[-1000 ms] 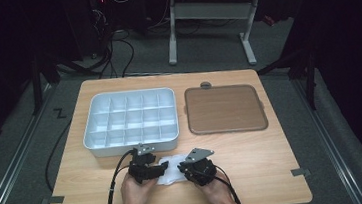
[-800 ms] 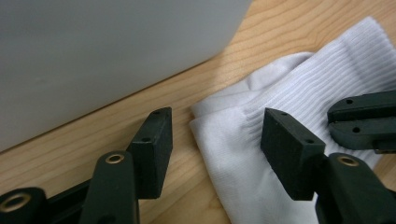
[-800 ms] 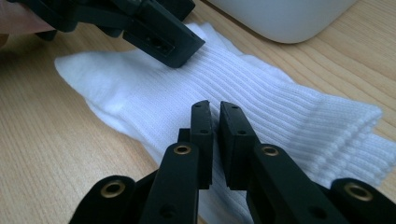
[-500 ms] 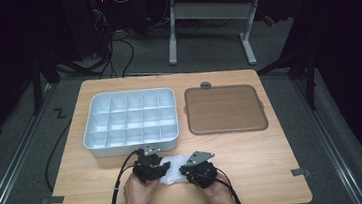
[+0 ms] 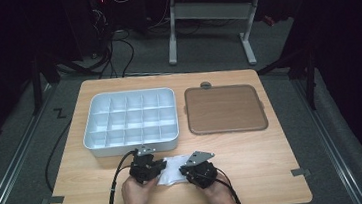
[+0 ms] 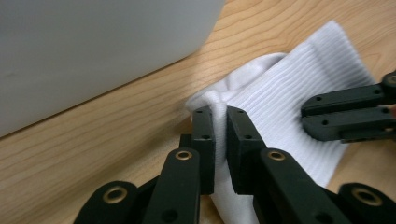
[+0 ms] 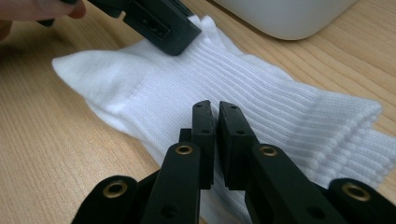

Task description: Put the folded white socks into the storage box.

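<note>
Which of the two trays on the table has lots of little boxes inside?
The white tray on the left, split into many small compartments. The brown tray beside it is flat, with no dividers.

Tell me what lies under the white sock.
The wooden table shows all around the white sock, which lies flat on it. Whatever is directly beneath stays covered by the fabric.

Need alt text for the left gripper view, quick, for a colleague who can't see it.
The left gripper has just closed its jaws, pinching a fold of the white sock on the wooden table. The grey tray lies behind it.
</note>
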